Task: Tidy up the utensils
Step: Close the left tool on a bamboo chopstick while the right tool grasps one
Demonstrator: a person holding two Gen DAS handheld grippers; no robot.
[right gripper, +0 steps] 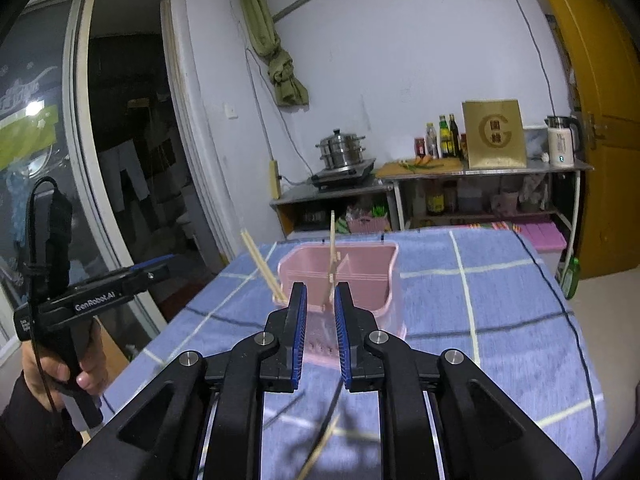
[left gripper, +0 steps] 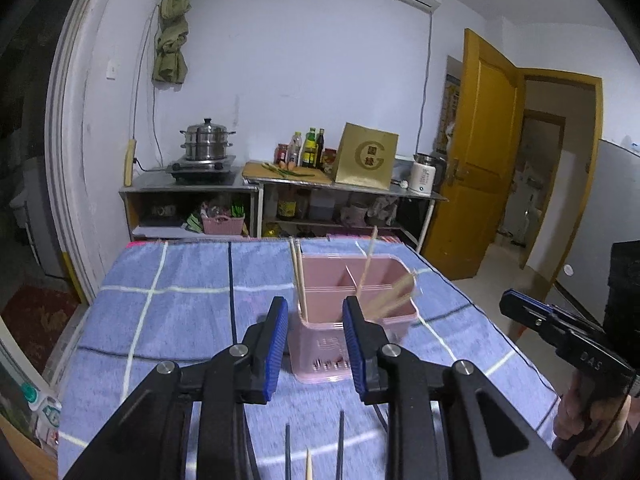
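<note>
Right hand-held gripper point(right gripper: 320, 300) sits narrowly parted and empty just short of the pink holder point(right gripper: 340, 276), left hand-held gripper point(left gripper: 316, 312) wide open, chopsticks point(left gripper: 298, 276) inside.

The left black two-finger tongs with blue ribbed pads point(left gripper: 315, 312) stand open, jaws well apart, nothing between them, aimed level ahead. The right black tongs with blue ribbed pads point(right gripper: 321, 300) are also parted, though with a narrower gap. A bare left hand point(right gripper: 60, 372) wraps the left handle from below; the right hand point(left gripper: 588, 412) grips its handle likewise, both held side by side.
</note>
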